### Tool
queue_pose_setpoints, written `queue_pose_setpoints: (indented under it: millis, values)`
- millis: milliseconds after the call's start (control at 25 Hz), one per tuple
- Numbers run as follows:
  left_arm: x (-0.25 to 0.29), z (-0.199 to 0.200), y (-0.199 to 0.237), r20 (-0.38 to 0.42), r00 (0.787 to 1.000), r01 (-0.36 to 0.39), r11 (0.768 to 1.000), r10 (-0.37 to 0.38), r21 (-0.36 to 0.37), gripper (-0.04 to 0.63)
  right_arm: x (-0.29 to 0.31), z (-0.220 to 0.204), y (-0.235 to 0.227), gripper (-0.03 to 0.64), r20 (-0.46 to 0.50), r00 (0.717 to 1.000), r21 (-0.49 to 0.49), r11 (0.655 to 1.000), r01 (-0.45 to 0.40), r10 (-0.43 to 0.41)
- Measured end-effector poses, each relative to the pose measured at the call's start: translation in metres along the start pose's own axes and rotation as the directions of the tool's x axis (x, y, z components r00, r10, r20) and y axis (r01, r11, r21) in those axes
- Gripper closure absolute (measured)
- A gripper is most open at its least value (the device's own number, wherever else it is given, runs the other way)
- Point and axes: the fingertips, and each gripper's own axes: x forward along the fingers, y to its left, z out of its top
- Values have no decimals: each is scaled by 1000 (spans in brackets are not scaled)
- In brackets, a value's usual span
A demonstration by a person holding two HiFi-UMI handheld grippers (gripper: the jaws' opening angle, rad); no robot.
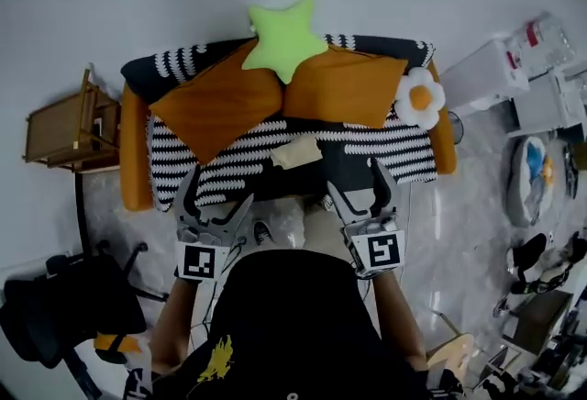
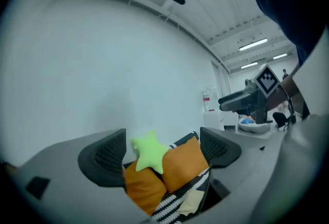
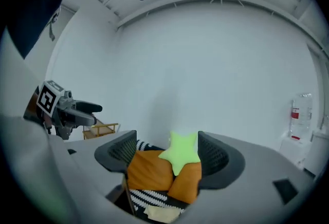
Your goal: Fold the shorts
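Head view: a sofa [image 1: 136, 160] with orange arms; its front edge is hidden behind the person's dark top [image 1: 293, 316] and both tools.
Striped cover [image 1: 394, 146]: black and white, over the seat and back, partly under the cushions.
Orange cushions [image 1: 215, 105]: two, leaning on the back, touching in the middle.
Left tool [image 1: 218, 191]: held up in front of the seat, jaws well apart with nothing gripped; only the far sofa shows in the gap.
Right tool [image 1: 356, 176]: beside it, jaws also spread and empty.
Star pillow [image 1: 284, 38]: green, on top where the cushions meet.
Flower pillow [image 1: 420, 98]: white with an orange centre, at the back's right end.
Shorts [image 1: 295, 151]: a small pale cream bundle on the striped seat, below the cushions. Legs and waistband cannot be made out, and both gripper views cut it off at their lower edge.
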Motion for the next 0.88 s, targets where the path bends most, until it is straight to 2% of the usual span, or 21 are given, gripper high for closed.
queue_pose_setpoints:
  millis: [40, 80, 120, 160, 200, 240, 280, 360, 480, 560, 600, 640, 680, 720, 800, 840, 880]
  values:
    - [-8, 3, -3, -10, 999, 32, 995, -32, 97, 141, -6, 4, 9, 230, 9, 1000, -8, 1000, 10, -10]
    - [-14, 5, -6, -25, 998, 63, 978, -60, 199, 141, -11, 6, 17, 230, 11, 1000, -26, 999, 19, -18]
    - [-20, 8, -8, -25, 997, 73, 967, -69, 245, 141, -16, 7, 24, 230, 9, 1000, -44, 999, 23, -23]
    - [-23, 12, -9, -1, 999, 54, 977, -55, 207, 142, -20, 7, 29, 230, 6, 1000, -54, 998, 18, -18]
    - [-26, 16, -9, 32, 999, 20, 992, -24, 121, 141, -23, 7, 32, 230, 4, 1000, -59, 998, 5, -5]
    - [-27, 18, -10, 53, 999, -5, 999, 2, 53, 141, -23, 5, 34, 230, 1, 1000, -67, 998, -13, 13]
    - [-29, 19, -10, 56, 998, -13, 999, 11, 32, 142, -22, 4, 35, 229, -4, 1000, -81, 996, -29, 29]
    - [-32, 17, -12, 42, 999, 5, 998, -7, 62, 141, -15, 5, 34, 184, -7, 999, -98, 994, -39, 38]
    - [-32, 18, -16, 39, 998, 44, 993, -49, 112, 141, -15, 15, 34, 118, 5, 1000, -70, 997, -16, 17]
    - [-33, 30, -17, 73, 996, 44, 994, -52, 98, 141, -20, 28, 38, 128, 65, 998, -48, 999, 0, 3]
    - [-35, 37, -15, 90, 995, 39, 996, -47, 81, 143, -24, 33, 41, 196, 95, 995, -39, 999, 5, -1]
    - [-37, 42, -13, 106, 994, 34, 997, -41, 66, 177, -28, 38, 44, 366, 116, 993, -33, 999, 8, -4]
    - [-39, 47, -11, 120, 992, 30, 998, -37, 57, 328, -32, 40, 48, 480, 126, 992, -30, 999, 11, -7]
    - [-42, 50, -9, 134, 990, 26, 998, -33, 52, 429, -36, 42, 52, 480, 127, 992, -32, 999, 14, -9]
    - [-48, 55, -8, 155, 988, 16, 998, -24, 55, 437, -46, 40, 59, 483, 98, 995, -42, 999, 30, -25]
    - [-50, 55, -9, 156, 988, 7, 998, -16, 58, 487, -52, 39, 60, 494, 78, 996, -45, 998, 42, -38]
    - [-52, 53, -10, 149, 989, 1, 999, -9, 55, 582, -57, 39, 60, 508, 71, 996, -42, 998, 55, -52]
